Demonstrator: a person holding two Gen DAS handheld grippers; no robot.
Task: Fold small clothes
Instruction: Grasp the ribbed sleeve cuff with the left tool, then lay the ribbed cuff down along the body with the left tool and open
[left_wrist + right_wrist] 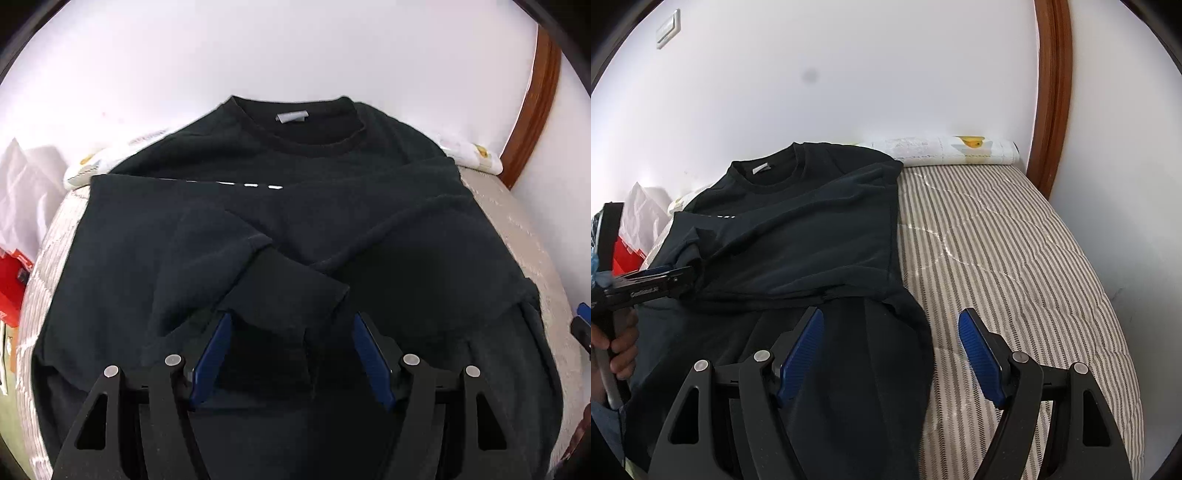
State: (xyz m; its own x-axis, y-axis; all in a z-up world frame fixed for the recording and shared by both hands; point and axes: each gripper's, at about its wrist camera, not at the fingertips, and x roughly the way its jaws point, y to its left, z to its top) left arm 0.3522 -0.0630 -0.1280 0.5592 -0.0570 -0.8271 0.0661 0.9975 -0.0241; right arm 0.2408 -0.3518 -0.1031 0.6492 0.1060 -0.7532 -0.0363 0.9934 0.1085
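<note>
A black long-sleeved sweatshirt (pixel 369 206) lies flat on the striped bed (pixel 1015 251), collar toward the wall, both sleeves folded across the chest. My left gripper (pixel 291 321) is open, hovering over the crossed sleeve cuff (pixel 295 291) near the shirt's middle, holding nothing. My right gripper (pixel 890 317) is open over the sweatshirt's (pixel 798 229) lower right edge, one finger above the cloth and one above the bare bed. The left gripper also shows in the right wrist view (pixel 665 277), held by a hand.
A white patterned pillow (pixel 945 151) lies against the wall behind the shirt. A wooden frame (pixel 1052 92) stands at the right. A red box (pixel 11 284) and a white plastic bag (pixel 26 184) sit at the left of the bed.
</note>
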